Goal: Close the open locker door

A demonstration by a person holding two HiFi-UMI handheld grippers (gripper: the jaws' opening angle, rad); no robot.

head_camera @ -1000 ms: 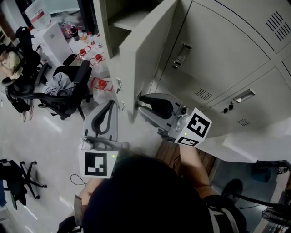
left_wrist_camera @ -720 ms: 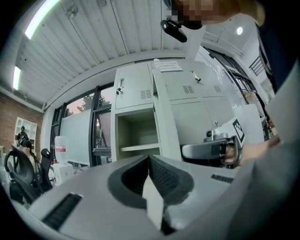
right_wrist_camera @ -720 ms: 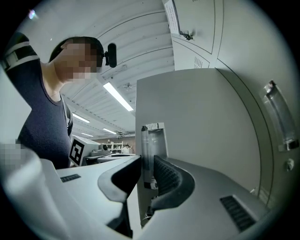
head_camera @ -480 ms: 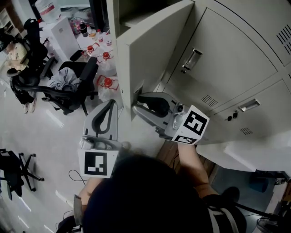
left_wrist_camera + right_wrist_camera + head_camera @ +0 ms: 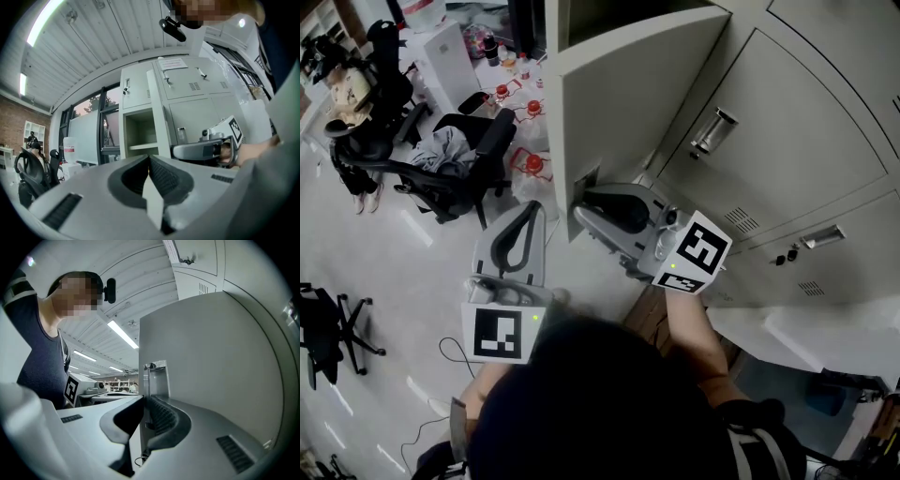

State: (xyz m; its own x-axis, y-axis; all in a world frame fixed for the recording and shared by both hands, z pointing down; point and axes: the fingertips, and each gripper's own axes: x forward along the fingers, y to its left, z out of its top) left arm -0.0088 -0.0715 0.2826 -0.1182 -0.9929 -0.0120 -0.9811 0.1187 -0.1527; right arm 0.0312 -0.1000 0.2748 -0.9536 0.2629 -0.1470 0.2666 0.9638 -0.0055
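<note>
The open grey locker door (image 5: 628,103) stands swung out from its compartment (image 5: 609,14) at the top of the head view. My right gripper (image 5: 578,202) is shut on the door's free edge near its lower corner. In the right gripper view the door's edge (image 5: 146,380) with its latch plate (image 5: 155,366) passes between the jaws of that gripper (image 5: 143,401). My left gripper (image 5: 528,212) hangs shut and holds nothing, left of the door and apart from it. In the left gripper view its closed tips (image 5: 149,157) point at the open compartment (image 5: 140,131).
Closed locker doors (image 5: 769,122) with handles fill the right side. Black office chairs (image 5: 459,164) and a pile of red-capped containers (image 5: 530,161) stand on the floor to the left. Farther back is a white box (image 5: 441,56), and another chair base (image 5: 323,328) is at the left edge.
The door has swung further toward the locker, with my right gripper staying on its edge. The left gripper has kept its place.
</note>
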